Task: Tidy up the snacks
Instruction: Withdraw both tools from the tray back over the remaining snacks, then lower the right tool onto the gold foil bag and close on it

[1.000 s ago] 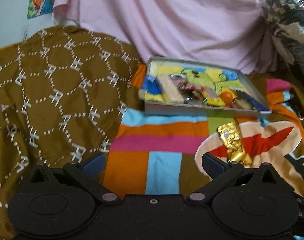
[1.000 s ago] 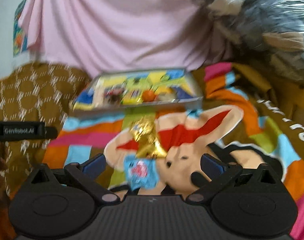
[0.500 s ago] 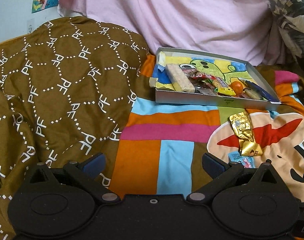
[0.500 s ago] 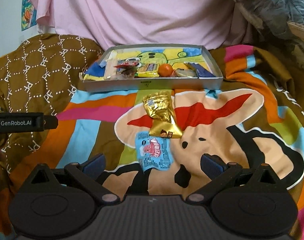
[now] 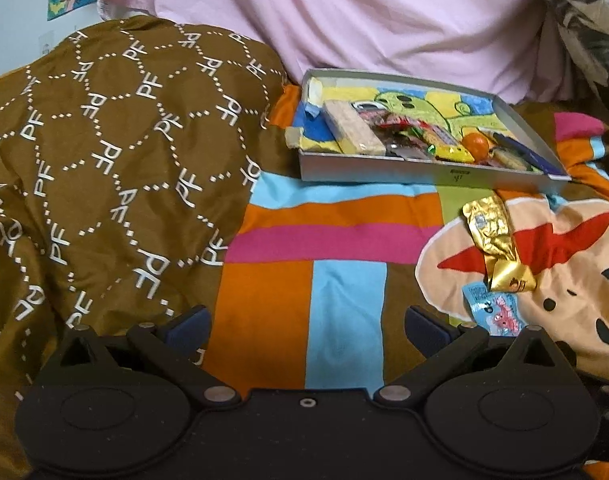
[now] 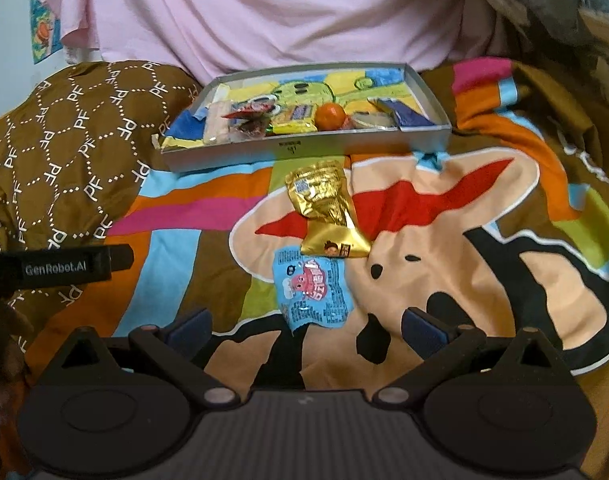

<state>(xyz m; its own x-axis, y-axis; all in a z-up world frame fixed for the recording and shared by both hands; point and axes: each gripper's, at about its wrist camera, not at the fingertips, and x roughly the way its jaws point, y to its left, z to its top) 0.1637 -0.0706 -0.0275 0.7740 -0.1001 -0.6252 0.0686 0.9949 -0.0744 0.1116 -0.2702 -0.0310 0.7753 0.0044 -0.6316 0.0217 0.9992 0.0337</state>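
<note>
Both hand-held grippers hang spread and empty: the left hand-held gripper (image 5: 306,322) over striped bedspread (image 5: 344,236), the right hand-held gripper (image 6: 306,322) just short of the blue packet (image 6: 314,290). The gold packet (image 6: 324,208) overlaps the blue one's far edge. Beyond lies the grey tray (image 6: 304,146) of snacks; most wrappers there are too small to identify. Last second's blur has cleared, and both views have crept closer.

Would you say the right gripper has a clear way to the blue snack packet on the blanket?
Probably yes. The right gripper is open, and the blue packet lies flat just ahead of its fingers with nothing between; only the gold packet overlaps its far edge.
</note>
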